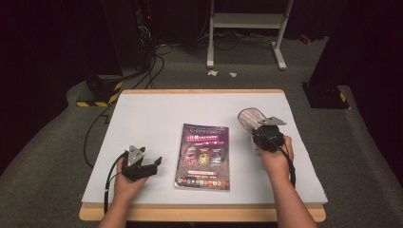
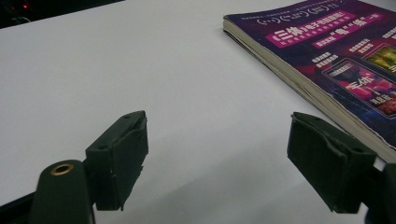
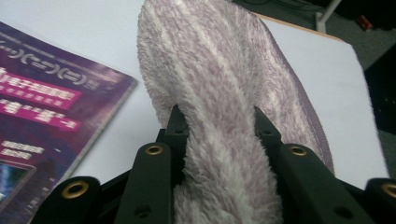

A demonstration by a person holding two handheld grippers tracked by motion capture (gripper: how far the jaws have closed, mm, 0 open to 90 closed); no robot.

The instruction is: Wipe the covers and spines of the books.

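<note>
Two claws split our work: the right claw (image 3: 217, 126) pinches the fluffy cloth (image 3: 219, 74) to carry it toward the book (image 1: 203, 156), while the left claw (image 2: 233, 163) waits open beside it on the surface (image 1: 152, 114).

Each black gripper (image 1: 155, 163) carries a grey three-cornered plate (image 1: 135, 155), brass-ringed screw holes (image 3: 153, 150) and a trailing black cable (image 1: 110, 176).

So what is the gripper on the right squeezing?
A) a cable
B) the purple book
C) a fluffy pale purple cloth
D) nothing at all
C: in the right gripper view the right gripper has its jaws pinched on a fluffy pale purple cloth, while the purple book lies flat on the table, untouched.
</note>
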